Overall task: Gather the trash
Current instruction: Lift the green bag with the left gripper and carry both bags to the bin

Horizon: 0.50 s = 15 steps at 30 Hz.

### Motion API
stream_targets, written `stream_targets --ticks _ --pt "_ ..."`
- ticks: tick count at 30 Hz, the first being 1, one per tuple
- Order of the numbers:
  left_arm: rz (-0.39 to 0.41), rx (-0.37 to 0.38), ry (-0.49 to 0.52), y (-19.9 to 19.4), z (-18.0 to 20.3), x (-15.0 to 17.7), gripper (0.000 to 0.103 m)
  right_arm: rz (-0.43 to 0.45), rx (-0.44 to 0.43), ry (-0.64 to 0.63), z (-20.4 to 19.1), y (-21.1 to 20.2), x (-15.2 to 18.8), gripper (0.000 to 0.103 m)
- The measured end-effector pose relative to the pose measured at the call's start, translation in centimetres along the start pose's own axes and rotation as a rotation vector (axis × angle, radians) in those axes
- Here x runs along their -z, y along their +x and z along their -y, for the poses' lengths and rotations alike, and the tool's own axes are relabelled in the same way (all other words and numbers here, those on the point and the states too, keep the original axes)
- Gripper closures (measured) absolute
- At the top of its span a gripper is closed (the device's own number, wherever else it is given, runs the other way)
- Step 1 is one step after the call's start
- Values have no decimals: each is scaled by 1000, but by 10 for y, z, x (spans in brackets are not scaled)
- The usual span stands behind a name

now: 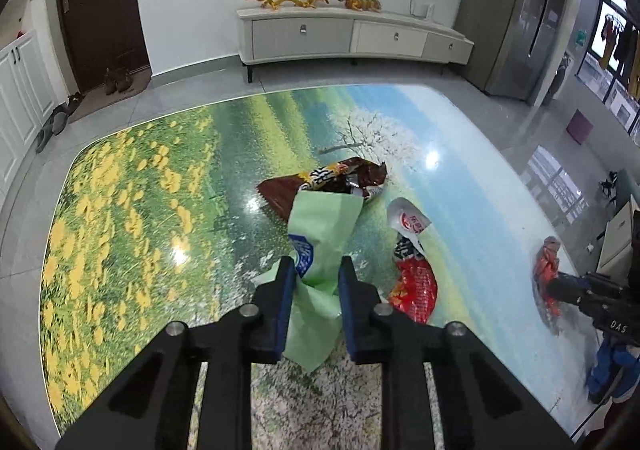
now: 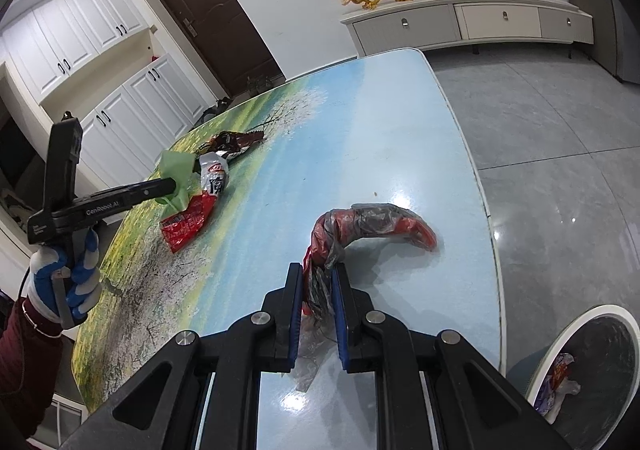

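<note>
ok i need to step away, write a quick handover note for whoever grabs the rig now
Left gripper: shut on the green wrapper, over the table.
Right gripper: shut on the red plastic bag, near the table's right edge.
Bin on the floor at right holds some trash already.
Left: bin both held pieces, then the brown wrapper and the red-and-white wrapper.

Landscape-print table [image 1: 120, 209] — brown wrapper [image 1: 320, 181], red wrapper [image 1: 414, 274], twisted plastic bag [image 2: 376, 226]
</note>
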<state>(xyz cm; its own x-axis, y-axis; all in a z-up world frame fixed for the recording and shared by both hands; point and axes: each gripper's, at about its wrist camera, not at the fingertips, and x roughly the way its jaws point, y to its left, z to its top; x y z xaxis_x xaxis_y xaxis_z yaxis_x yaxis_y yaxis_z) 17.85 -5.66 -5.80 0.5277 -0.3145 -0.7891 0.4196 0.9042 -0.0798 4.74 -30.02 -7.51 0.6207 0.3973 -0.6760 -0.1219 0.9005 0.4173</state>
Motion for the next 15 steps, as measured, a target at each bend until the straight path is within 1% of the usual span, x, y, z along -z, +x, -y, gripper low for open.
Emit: stream_targets --ticks 4,8,15 --pt "25 5 -39 -14 -8 6 84 9 -3 -17 -10 -6 1 89" --pt "65 10 -69 -37 -15 13 84 29 -10 -37 -21 -18 0 89" --pt "122 24 -83 -80 -12 24 84 64 -27 -73 -38 -42 5 89"
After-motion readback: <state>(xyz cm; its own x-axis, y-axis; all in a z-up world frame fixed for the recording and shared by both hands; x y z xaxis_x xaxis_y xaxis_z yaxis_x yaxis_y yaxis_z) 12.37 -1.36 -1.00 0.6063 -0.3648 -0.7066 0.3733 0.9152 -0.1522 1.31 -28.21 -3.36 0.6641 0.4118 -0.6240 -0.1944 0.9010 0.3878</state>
